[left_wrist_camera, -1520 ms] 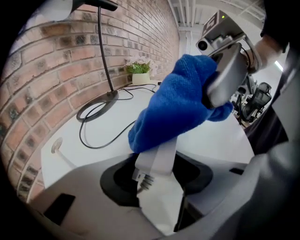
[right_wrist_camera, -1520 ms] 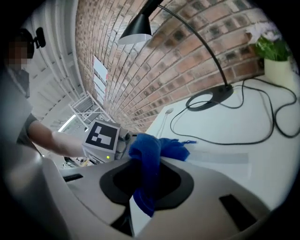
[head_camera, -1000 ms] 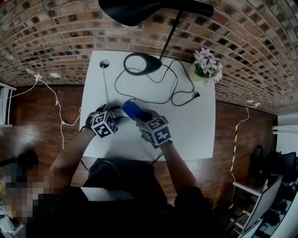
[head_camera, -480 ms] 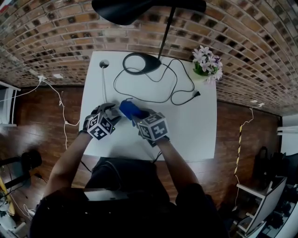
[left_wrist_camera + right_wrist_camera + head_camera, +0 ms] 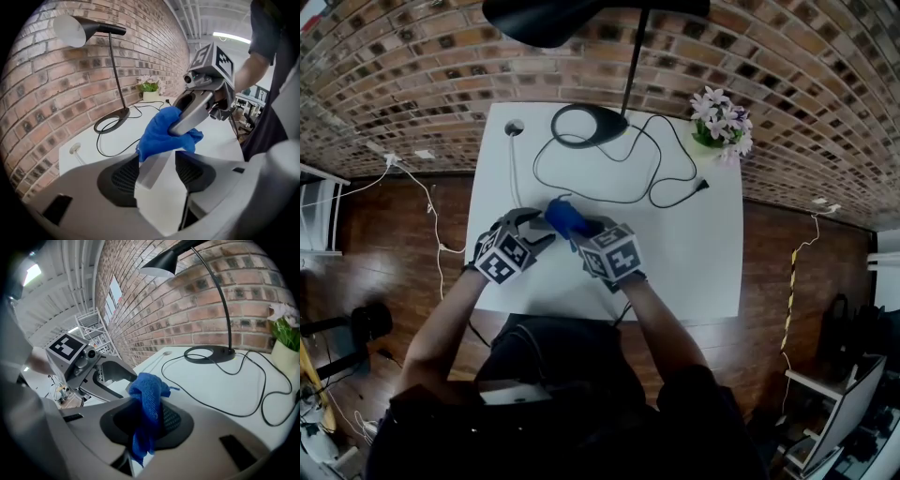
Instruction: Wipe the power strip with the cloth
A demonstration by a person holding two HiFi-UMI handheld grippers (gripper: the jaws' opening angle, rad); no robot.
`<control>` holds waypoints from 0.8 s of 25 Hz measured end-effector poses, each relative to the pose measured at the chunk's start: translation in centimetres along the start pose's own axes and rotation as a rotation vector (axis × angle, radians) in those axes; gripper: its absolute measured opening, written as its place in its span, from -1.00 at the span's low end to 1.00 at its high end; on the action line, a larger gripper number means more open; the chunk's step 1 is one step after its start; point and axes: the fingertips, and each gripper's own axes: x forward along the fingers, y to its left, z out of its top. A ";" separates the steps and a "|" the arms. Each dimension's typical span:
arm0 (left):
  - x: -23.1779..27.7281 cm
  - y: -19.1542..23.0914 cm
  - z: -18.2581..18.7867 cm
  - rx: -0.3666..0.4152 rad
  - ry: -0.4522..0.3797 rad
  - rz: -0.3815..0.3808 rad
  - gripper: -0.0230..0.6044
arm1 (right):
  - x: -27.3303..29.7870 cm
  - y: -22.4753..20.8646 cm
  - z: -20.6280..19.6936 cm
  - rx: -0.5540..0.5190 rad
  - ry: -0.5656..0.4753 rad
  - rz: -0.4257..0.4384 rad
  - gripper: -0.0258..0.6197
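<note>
Brick wall [image 5: 394, 56] runs behind a white table [image 5: 694, 262], with wooden floor [image 5: 384, 225] on either side of it. At the table's near left, the left gripper [image 5: 532, 230] has just been opening its jaws, and they stand apart. The pale power strip [image 5: 152, 171] lies on the table between them, close to one pad and clear of the other, so nothing is gripped. The strip's far end runs under the blue cloth [image 5: 149, 399], which is bunched on top of it. Just right of that, the right gripper [image 5: 584, 232] is clamped on the cloth: a fold is pinched between its pads, the upper part bulges above the jaws and a tail hangs below them. The two grippers point towards each other over the strip, tips close together. Farther back, a black lamp [image 5: 586, 127] stands by the wall, and its black cable [image 5: 661, 159] loops across the tabletop. A pot of pale flowers [image 5: 720, 122] sits at the far right corner
</note>
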 end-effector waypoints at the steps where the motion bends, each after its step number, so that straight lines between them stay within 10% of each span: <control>1: 0.0 0.0 0.2 -0.010 -0.007 0.000 -0.10 | 0.0 0.1 -0.1 -0.009 0.001 -0.001 -0.72; 13: -0.2 -0.9 -2.3 -0.018 0.062 -0.034 -0.79 | 0.4 2.0 -4.8 -0.058 0.095 -0.002 -0.72; 20: -0.2 -0.9 -3.2 -0.048 0.036 -0.020 -0.83 | 0.4 1.7 -5.9 0.008 0.103 -0.017 -0.72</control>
